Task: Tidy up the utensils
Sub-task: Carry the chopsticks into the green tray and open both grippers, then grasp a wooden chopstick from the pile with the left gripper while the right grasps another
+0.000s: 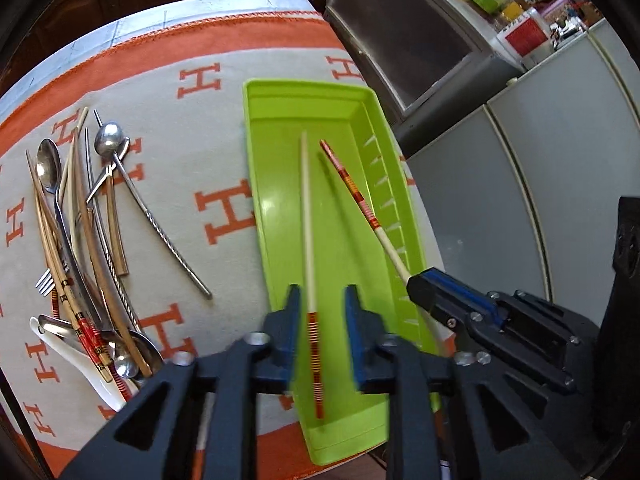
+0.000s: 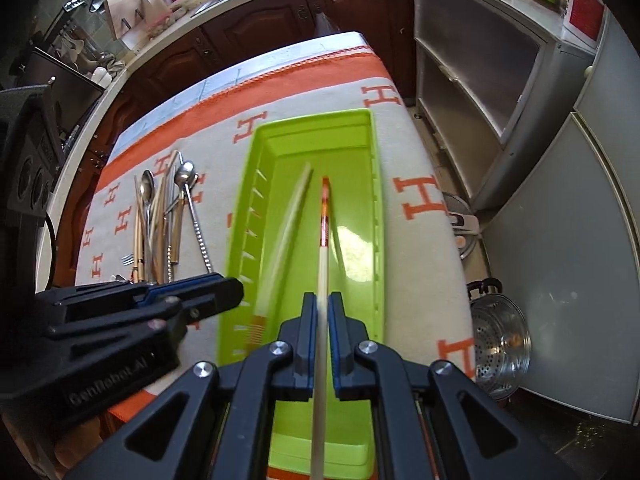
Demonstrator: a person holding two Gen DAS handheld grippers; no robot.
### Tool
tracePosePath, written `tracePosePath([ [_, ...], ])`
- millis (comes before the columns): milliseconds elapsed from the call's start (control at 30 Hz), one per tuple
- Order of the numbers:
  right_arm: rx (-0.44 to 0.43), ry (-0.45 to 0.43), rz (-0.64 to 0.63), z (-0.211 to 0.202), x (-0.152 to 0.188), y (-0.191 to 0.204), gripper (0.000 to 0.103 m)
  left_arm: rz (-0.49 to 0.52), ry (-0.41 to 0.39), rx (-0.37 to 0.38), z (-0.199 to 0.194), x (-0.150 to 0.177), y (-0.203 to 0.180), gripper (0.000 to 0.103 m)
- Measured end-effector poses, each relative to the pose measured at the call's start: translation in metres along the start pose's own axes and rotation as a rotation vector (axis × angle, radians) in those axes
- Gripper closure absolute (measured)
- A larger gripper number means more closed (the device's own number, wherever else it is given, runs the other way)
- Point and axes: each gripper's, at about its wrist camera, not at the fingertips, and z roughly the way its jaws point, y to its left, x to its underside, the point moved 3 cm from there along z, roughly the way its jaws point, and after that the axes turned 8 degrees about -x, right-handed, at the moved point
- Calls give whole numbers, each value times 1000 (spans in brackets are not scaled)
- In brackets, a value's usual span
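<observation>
A lime green tray lies on the orange-and-cream cloth. My left gripper hangs over its near end with its fingers apart. A pale chopstick with a red-banded end runs loose and blurred between them, not pressed by either pad; in the right wrist view that chopstick lies over the tray's left half. My right gripper is shut on a second matching chopstick, which points along the tray above its floor. From the left wrist view the right gripper holds that chopstick by its pale end.
A heap of spoons, forks and chopsticks lies on the cloth left of the tray. Grey cabinets stand close on the right past the table's edge. A steel steamer pot sits on the floor.
</observation>
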Motion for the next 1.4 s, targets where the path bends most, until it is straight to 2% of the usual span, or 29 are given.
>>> tracePosePath([
  [33,4,4,6,0,0,-3,96,0,-4,-16,1,2,-1,62],
  [100,14,4,14,-1,4,-9,96,-10,-21,-36,-1,7,1,45],
  [167,13,6,22,-3,8,-15,96,-21,-40,-37,-5,12,5,33],
  [267,14,16,21,-3,12,-17,90,-15,-59,-67,-14,18,11,24],
  [300,16,21,20,-3,14,-17,86,-13,-57,-84,-16,18,14,24],
  [400,9,29,18,-2,18,-16,83,-25,-56,-113,-24,24,23,24],
  [633,-10,43,-22,0,25,3,83,-60,-95,-187,-45,36,49,23],
  [900,-46,63,-76,6,29,41,83,-116,-144,-246,-72,51,83,16],
  [1200,-93,80,-190,20,23,103,83,-243,-179,-275,-93,73,148,16],
  [1400,-129,92,-217,35,13,132,83,-336,-157,-243,-90,81,199,16],
])
